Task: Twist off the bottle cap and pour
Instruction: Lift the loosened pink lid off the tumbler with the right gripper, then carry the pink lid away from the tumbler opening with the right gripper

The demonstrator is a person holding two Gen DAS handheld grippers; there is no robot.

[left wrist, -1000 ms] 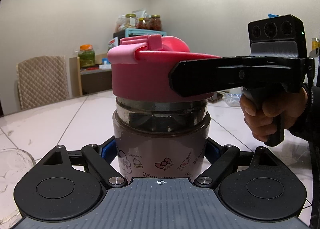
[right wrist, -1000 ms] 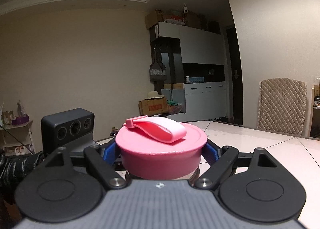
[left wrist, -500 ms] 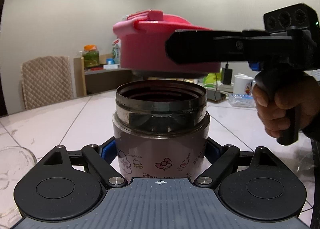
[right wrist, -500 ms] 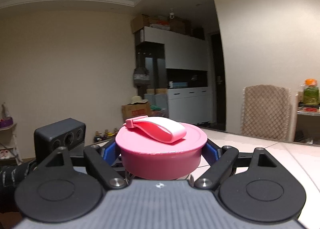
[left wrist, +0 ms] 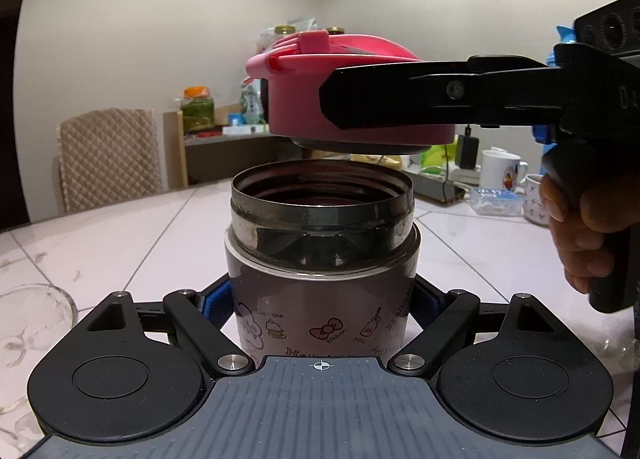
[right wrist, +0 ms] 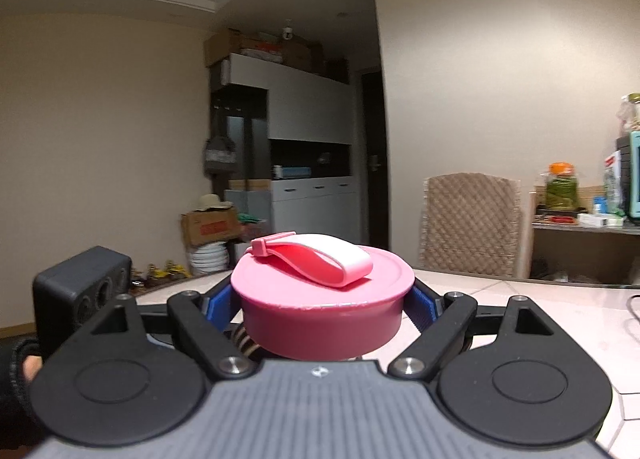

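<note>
Two tools, both closed on their loads: the left tool (left wrist: 320, 311) clamps the jar (left wrist: 322, 259) standing on the surface (left wrist: 120, 235), and the right tool (right wrist: 322, 307) grips the pink cap (right wrist: 322, 299). A second ago the cap sat on the jar; now it hangs clear above the open mouth, shifted right. Unscrewing looks done; pouring remains.
</note>
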